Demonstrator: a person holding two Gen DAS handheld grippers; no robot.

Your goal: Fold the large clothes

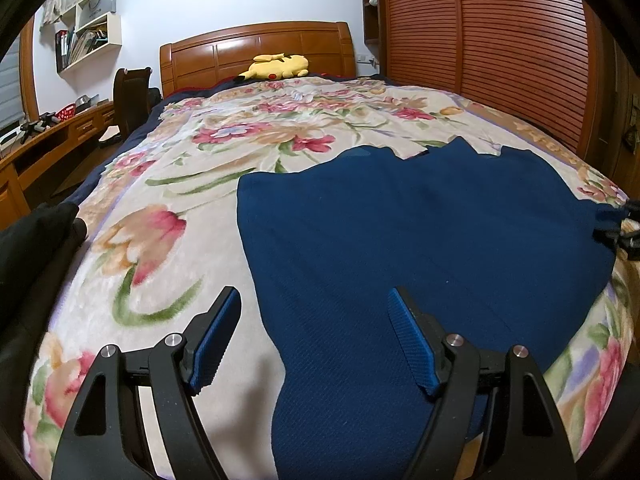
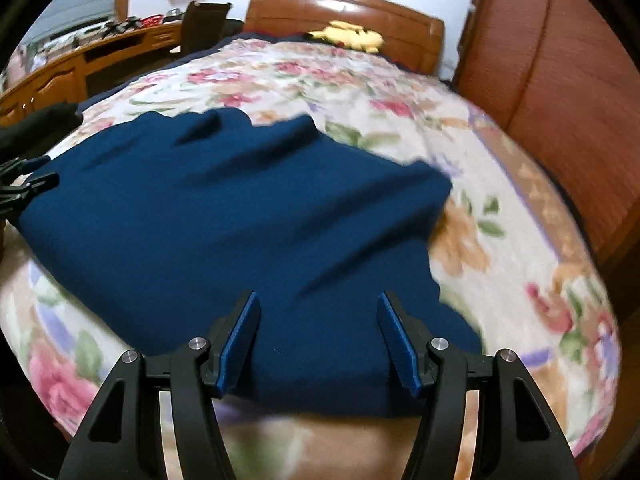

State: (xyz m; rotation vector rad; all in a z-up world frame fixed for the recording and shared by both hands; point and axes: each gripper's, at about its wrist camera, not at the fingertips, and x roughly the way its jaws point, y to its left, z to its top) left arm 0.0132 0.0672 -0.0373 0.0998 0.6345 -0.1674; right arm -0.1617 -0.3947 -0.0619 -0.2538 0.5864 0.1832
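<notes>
A large dark blue knit garment [image 1: 420, 232] lies spread flat on the bed. My left gripper [image 1: 315, 294] hovers open above its near left edge. One finger is over the blanket, the other over the blue cloth, and nothing is pinched. In the right wrist view, which is blurred, the garment [image 2: 224, 216] fills the middle. My right gripper [image 2: 318, 298] stands open over its near hem with no cloth pressed between the pads. Each gripper also shows at the rim of the other's view: the right gripper [image 1: 624, 228] and the left gripper [image 2: 24, 188].
A floral blanket [image 1: 168, 240] covers the bed. A yellow plush toy [image 1: 278, 66] lies by the wooden headboard [image 1: 256, 48]. A slatted wardrobe [image 1: 500, 40] stands to the right, a desk [image 1: 52, 136] and chair [image 1: 132, 96] to the left. Black cloth [image 1: 36, 248] lies at the bed's left edge.
</notes>
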